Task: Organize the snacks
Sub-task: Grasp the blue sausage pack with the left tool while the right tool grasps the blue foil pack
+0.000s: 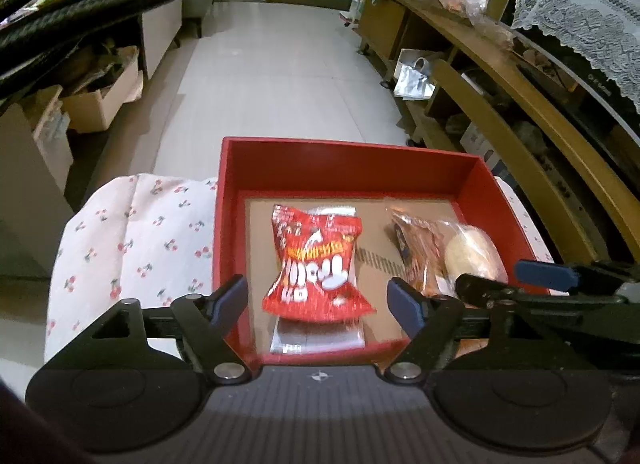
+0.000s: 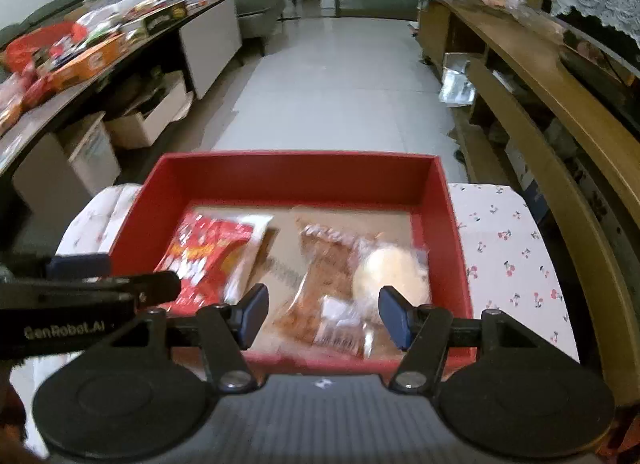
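A red box [image 1: 344, 162] [image 2: 296, 172] stands on a cherry-print cloth [image 1: 132, 240] [image 2: 508, 248]. Inside it on the left, a red snack bag [image 1: 316, 264] [image 2: 204, 256] lies on top of a silver-white packet [image 1: 316, 338]. On the right lie an orange-brown snack pack [image 1: 416, 252] [image 2: 328, 284] and a pale round bun in clear wrap [image 1: 470, 252] [image 2: 390, 276]. My left gripper [image 1: 318, 302] is open above the red bag, holding nothing. My right gripper [image 2: 324, 312] is open above the orange-brown pack and bun, empty. Each gripper shows at the edge of the other's view.
A cluttered table [image 2: 80, 48] runs along the left with cardboard boxes [image 1: 100, 100] under it. A wooden shelf unit [image 1: 520, 104] [image 2: 560, 84] runs along the right. White tiled floor [image 1: 280, 64] lies beyond the box.
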`<act>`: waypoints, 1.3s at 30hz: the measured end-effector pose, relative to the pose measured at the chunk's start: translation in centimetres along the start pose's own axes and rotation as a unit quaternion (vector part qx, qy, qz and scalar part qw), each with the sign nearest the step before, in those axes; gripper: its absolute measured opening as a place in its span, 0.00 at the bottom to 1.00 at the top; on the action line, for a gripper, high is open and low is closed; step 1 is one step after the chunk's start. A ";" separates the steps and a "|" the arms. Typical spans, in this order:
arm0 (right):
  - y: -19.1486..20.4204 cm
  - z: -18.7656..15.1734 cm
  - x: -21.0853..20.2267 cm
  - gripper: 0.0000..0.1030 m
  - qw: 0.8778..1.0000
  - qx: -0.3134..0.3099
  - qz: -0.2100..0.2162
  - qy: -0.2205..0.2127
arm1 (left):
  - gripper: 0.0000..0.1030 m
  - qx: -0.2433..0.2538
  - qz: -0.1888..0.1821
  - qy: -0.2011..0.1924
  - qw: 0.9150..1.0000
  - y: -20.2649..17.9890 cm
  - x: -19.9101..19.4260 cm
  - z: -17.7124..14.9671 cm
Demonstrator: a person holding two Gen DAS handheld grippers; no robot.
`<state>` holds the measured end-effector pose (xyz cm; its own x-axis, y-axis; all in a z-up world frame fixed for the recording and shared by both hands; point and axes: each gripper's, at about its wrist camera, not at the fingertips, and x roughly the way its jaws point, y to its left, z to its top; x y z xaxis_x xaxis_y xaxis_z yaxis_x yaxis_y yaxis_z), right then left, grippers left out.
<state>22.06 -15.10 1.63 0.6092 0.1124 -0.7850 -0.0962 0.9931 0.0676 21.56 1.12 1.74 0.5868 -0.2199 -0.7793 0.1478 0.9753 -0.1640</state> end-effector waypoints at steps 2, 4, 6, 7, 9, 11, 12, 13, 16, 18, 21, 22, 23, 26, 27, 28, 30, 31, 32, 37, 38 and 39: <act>0.3 -0.7 -0.5 0.75 1.000 0.001 0.006 0.006 | 0.81 -0.002 -0.003 0.005 1.000 0.2 -0.7 -0.8; 0.7 -1.6 -1.0 0.75 1.000 -0.002 0.010 0.013 | 0.81 -0.003 -0.007 0.013 1.000 0.6 -1.4 -1.7; 1.1 -2.6 -1.5 0.75 1.000 -0.009 0.007 0.018 | 0.81 -0.005 -0.008 0.021 1.000 1.1 -2.0 -2.9; 1.3 -3.1 -1.7 0.75 1.000 -0.012 0.008 0.021 | 0.81 -0.008 -0.009 0.026 1.000 1.2 -2.3 -3.5; 1.7 -4.0 -2.1 0.75 0.999 -0.013 0.012 0.029 | 0.81 -0.013 -0.013 0.040 0.999 1.5 -2.8 -5.0; 2.3 -4.9 -2.4 0.75 0.999 -0.018 0.014 0.037 | 0.81 -0.013 -0.014 0.057 0.998 1.8 -3.1 -6.5; 2.6 -5.4 -2.5 0.75 0.999 -0.021 0.015 0.041 | 0.81 -0.013 -0.014 0.065 0.998 1.9 -3.2 -7.2; 2.9 -6.0 -2.7 0.75 0.999 -0.024 0.017 0.045 | 0.81 -0.012 -0.014 0.074 0.997 2.0 -3.3 -8.0; 3.7 -7.2 -3.0 0.75 0.998 -0.032 0.021 0.056 | 0.81 -0.010 -0.007 0.096 0.995 2.4 -3.3 -10.4; 3.9 -8.0 -3.1 0.75 0.997 -0.031 0.026 0.064 | 0.81 -0.014 -0.004 0.113 0.993 2.8 -3.1 -11.8; 4.2 -8.9 -3.1 0.75 0.996 -0.029 0.032 0.075 | 0.81 -0.019 0.004 0.128 0.992 3.0 -3.1 -13.6; 4.4 -9.2 -3.1 0.75 0.996 -0.029 0.033 0.078 | 0.82 -0.019 0.007 0.131 0.991 3.1 -3.2 -14.1; 4.5 -9.4 -3.1 0.75 0.996 -0.031 0.033 0.082 | 0.82 -0.020 0.008 0.132 0.991 3.1 -3.3 -14.4; 4.8 -9.8 -3.1 0.75 0.995 -0.035 0.035 0.086 | 0.82 -0.023 0.018 0.127 0.991 3.2 -3.7 -15.1; 4.9 -9.9 -3.0 0.75 0.995 -0.036 0.037 0.089 | 0.82 -0.025 0.022 0.128 0.991 3.3 -3.7 -15.2; 5.0 -10.0 -2.9 0.75 0.995 -0.036 0.037 0.089 | 0.83 -0.028 0.024 0.130 0.991 3.4 -3.6 -15.3; 5.2 -10.0 -2.6 0.75 0.994 -0.039 0.037 0.093 | 0.83 -0.031 0.026 0.126 0.991 3.3 -3.7 -15.3; 5.2 -10.0 -2.4 0.75 0.994 -0.038 0.037 0.097 | 0.84 -0.031 0.028 0.125 0.991 3.2 -3.7 -15.3; 5.2 -10.1 -2.2 0.75 0.994 -0.036 0.038 0.100 | 0.84 -0.030 0.030 0.122 0.992 3.2 -3.6 -15.4; 5.3 -10.0 -0.4 0.75 0.991 -0.017 0.039 0.124 | 0.73 -0.006 0.047 0.111 0.993 2.1 -3.5 -15.6; 5.3 -10.0 -0.1 0.75 0.991 -0.014 0.041 0.128 | 0.73 0.000 0.050 0.109 0.993 2.0 -3.6 -15.6; 5.3 -10.0 0.1 0.75 0.990 -0.010 0.044 0.132 | 0.73 -0.002 0.045 0.109 0.993 2.1 -3.6 -15.5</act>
<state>13.75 -10.14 -4.27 0.3714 0.1826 -0.9103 -0.1571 0.9787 0.1322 7.39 4.27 -5.17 0.4119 -0.1237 -0.9028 0.0986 0.9910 -0.0908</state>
